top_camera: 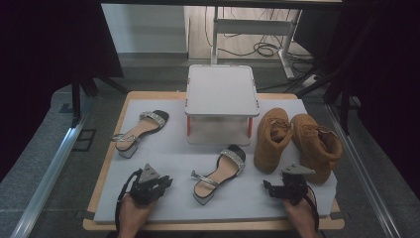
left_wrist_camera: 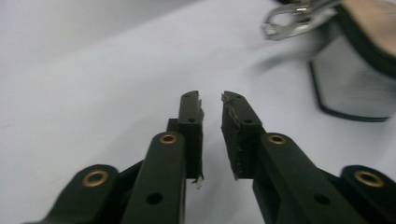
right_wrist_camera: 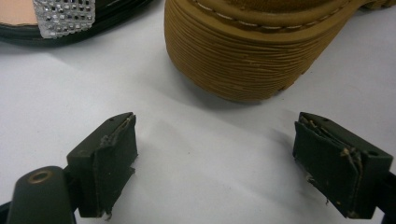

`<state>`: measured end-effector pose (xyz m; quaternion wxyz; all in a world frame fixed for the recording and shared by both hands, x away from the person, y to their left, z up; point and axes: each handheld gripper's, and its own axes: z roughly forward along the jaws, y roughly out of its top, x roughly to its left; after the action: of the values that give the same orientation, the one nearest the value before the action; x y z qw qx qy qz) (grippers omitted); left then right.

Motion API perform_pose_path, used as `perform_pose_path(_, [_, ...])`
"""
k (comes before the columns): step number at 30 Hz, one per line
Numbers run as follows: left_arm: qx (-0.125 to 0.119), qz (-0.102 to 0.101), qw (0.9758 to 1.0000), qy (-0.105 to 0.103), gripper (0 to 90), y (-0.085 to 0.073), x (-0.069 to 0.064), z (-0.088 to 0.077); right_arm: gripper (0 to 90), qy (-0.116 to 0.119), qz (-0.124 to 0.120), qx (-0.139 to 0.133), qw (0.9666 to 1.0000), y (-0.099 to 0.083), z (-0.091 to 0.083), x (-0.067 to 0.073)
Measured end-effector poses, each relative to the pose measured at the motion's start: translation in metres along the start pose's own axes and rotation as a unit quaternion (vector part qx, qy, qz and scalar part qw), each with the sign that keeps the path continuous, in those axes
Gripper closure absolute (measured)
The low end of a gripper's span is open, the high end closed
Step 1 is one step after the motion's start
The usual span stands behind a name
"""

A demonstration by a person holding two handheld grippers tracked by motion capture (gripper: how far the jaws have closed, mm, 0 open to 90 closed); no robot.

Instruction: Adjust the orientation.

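while grippers hover, sandal (top_camera: 219, 172), boot (top_camera: 272, 139)

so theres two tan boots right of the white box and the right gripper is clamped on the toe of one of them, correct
Not quite. The right gripper is not clamped on anything: the right gripper view shows its jaws wide apart over the white mat, with the tan boot's toe ahead of them, untouched. The rest holds: in the high view two tan boots stand right of the white box.

Laboratory-type recording station: a board covered with a white mat (top_camera: 163, 198) sits between dark curtains (top_camera: 44, 54), with loose cables (top_camera: 262, 49) and a metal desk frame (top_camera: 247, 27) on the floor behind.
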<state>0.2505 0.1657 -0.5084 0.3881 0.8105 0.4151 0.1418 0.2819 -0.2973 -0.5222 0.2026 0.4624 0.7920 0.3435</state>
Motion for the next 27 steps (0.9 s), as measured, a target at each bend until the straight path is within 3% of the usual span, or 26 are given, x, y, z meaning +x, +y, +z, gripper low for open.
perform_pose_path(8, [-0.002, -0.025, 0.9986, 0.046, 72.2, -0.006, 0.027, -0.014, 13.7, 0.000, 0.000, 0.000, 1.0000, 0.000, 0.000, 0.000])
perform_pose_path(14, [-0.007, -0.046, 0.9962, 0.073, 81.0, -0.011, 0.048, -0.023, 13.7, 0.000, 0.000, 0.000, 1.0000, 0.000, 0.000, 0.000])
perform_pose_path(20, [-0.014, -0.075, 0.9910, 0.110, 89.2, -0.013, 0.077, -0.031, 13.7, 0.000, 0.000, 0.000, 1.0000, 0.000, 0.000, 0.000])
perform_pose_path(27, [-0.007, -0.092, 0.9845, 0.149, 89.7, -0.013, 0.103, -0.035, 13.7, 0.000, 0.000, 0.000, 1.0000, 0.000, 0.000, 0.000])
